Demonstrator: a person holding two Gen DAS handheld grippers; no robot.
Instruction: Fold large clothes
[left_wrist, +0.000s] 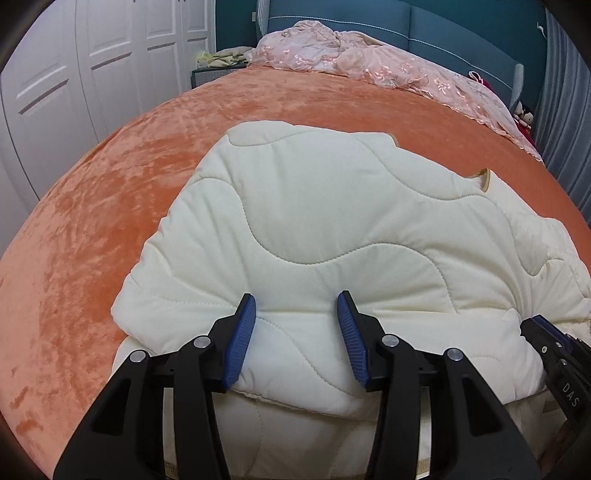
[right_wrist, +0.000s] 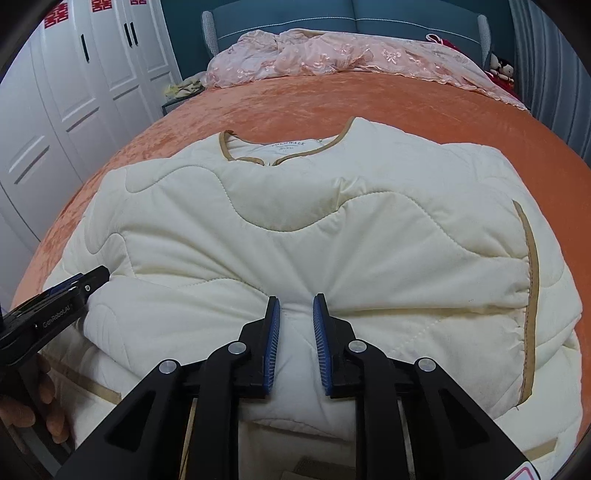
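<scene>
A cream quilted jacket (left_wrist: 332, 221) with tan trim lies on the orange bed; in the right wrist view the jacket (right_wrist: 295, 229) shows its collar at the far end. Its near hem is folded up over the body. My left gripper (left_wrist: 295, 306) has its jaws wide apart around a bulge of the folded edge. My right gripper (right_wrist: 296, 306) has its jaws narrowly apart with a pinch of the jacket's fold bunched between the pads. The right gripper shows at the left wrist view's right edge (left_wrist: 546, 332); the left gripper shows at the right wrist view's left edge (right_wrist: 74, 284).
The orange velvet bedspread (left_wrist: 110, 206) surrounds the jacket. A pink lace cover (left_wrist: 351, 55) lies crumpled at the blue headboard (right_wrist: 332, 14). White wardrobe doors (right_wrist: 74, 92) stand on the left. Grey curtains (left_wrist: 569, 110) hang on the right.
</scene>
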